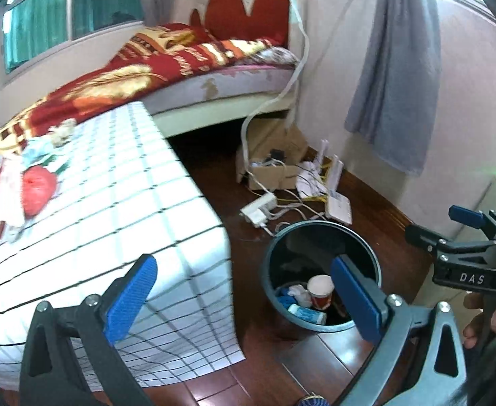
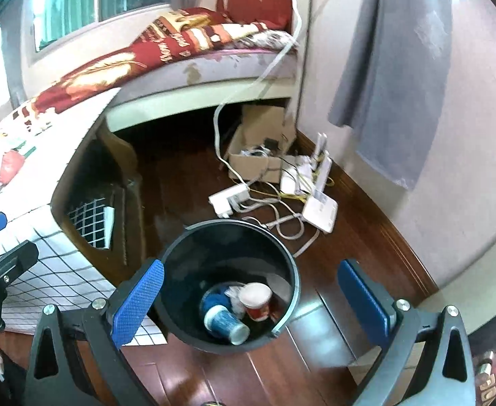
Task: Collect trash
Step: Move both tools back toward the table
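Hovering wide and empty, the right gripper [image 2: 251, 308] brackets the round dark plastic bin [image 2: 292, 280] below it, holding a red-and-white paper cup [image 2: 255, 301], a blue patterned cup [image 2: 225, 324] and crumpled white wrapper [image 2: 232, 292]. The left gripper [image 1: 244, 294], equally wide, hangs beside it over the checked counter [image 1: 129, 203], beyond which lies loose trash [image 1: 27, 176].

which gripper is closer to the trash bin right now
Right. The right gripper hangs open right over the trash bin, which sits between its fingers. The left gripper, also open, straddles the tablecloth's edge, with the bin at its right finger.
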A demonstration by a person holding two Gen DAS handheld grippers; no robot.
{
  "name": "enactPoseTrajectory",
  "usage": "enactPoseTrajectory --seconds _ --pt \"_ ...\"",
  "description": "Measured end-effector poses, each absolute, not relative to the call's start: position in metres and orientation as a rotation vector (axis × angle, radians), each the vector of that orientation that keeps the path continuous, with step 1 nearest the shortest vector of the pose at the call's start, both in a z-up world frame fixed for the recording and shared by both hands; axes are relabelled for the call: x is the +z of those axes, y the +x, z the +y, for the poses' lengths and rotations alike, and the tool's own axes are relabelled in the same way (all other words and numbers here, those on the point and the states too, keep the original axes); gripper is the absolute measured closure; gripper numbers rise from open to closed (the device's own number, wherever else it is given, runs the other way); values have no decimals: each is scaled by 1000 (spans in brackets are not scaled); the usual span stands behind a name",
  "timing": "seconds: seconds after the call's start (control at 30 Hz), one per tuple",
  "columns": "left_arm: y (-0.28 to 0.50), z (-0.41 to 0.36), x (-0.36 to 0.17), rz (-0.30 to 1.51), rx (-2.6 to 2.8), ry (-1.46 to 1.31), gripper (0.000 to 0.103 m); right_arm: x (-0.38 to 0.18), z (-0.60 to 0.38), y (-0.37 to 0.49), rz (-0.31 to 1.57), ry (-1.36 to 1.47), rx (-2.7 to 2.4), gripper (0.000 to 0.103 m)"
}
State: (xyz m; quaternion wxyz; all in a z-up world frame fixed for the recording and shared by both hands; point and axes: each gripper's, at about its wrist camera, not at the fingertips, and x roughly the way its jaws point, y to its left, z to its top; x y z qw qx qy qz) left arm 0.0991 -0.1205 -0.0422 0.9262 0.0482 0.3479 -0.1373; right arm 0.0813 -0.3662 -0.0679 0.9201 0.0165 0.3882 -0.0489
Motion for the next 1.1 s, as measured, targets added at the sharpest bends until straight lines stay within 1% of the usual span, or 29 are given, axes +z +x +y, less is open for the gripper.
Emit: enactPoseTrajectory --seconds 0.27,0.57,0.83,1.1 --pt "89 -58 -29 680 -145 25 1 -46 -309 93 728 -3 8 0" --pt "76 36 -15 636 59 -43 0 -26 -221 108 663 -49 156 0" --pt "52 136 -18 617 208 -161 1 -25 -126 126 677 -71 339 0" --pt "60 190 -31 635 317 -191 1 -24 -34 146 699 -45 550 0"
